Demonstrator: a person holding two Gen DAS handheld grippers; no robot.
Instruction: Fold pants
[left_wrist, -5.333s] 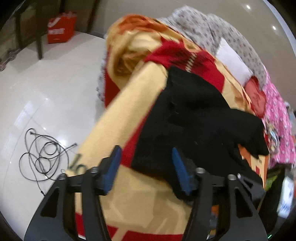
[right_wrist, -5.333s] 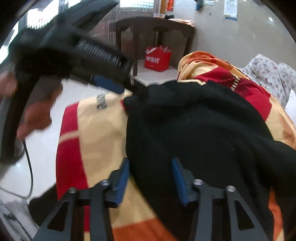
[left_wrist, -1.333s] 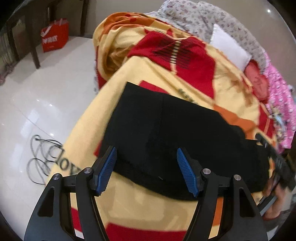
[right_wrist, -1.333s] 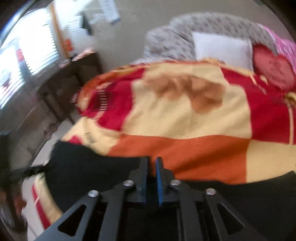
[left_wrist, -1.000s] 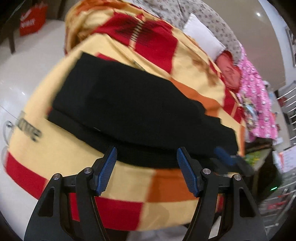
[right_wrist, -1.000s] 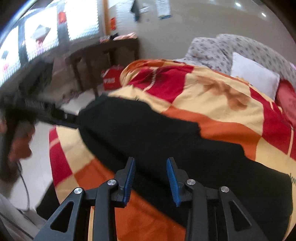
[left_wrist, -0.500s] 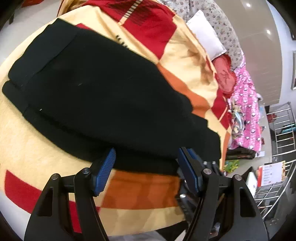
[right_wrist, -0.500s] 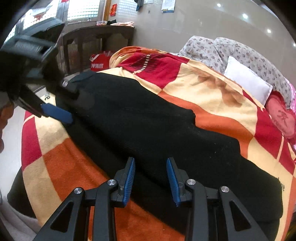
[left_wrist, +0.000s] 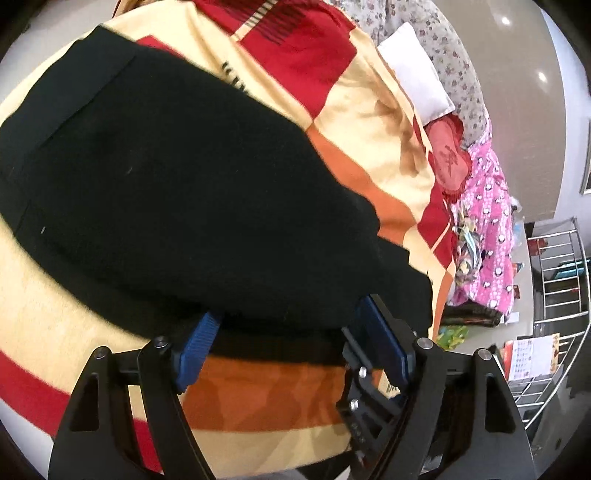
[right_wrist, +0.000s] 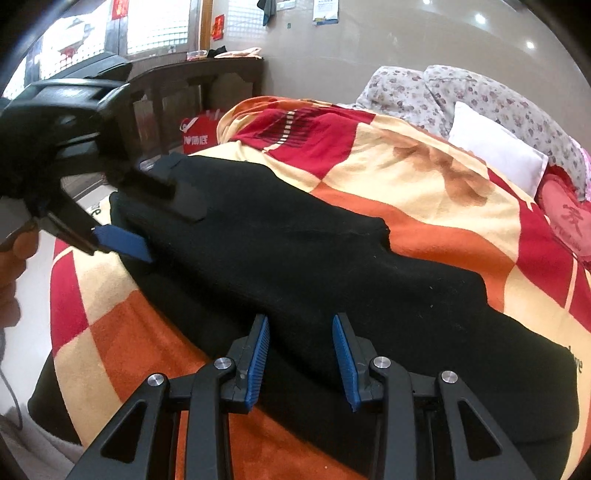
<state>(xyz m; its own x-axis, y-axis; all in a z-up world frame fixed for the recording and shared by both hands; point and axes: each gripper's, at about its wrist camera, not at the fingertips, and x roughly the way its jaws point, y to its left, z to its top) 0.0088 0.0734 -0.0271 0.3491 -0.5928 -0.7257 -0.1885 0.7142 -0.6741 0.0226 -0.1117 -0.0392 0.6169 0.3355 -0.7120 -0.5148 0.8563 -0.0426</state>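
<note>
Our left gripper (left_wrist: 284, 332) has its jaws spreading wide over the near edge of the black pants (left_wrist: 177, 192), cloth lying between the blue pads (left_wrist: 199, 336), which do not press on it. Our right gripper (right_wrist: 301, 347) is narrowing its jaws over the same garment, cloth below the gap, nothing pinched yet as far as we can see.

The pants lie flat ahead of both tools, laid lengthwise with 1 leg over the other, on the checked red, orange and cream blanket (right_wrist: 424, 177). Ahead of the right tool and to its left, the left gripper's blue pad touches the far end of the pants.

We judge the fabric soft, thick and limp: light to lift, but it will sag and slide over itself, and the fuzzy blanket may drag on it. Both layers should be pinched together at an edge or corner, not mid-panel.

Beyond the pants sit a white pillow (right_wrist: 495, 151) and a flowered quilt (right_wrist: 443, 92).
</note>
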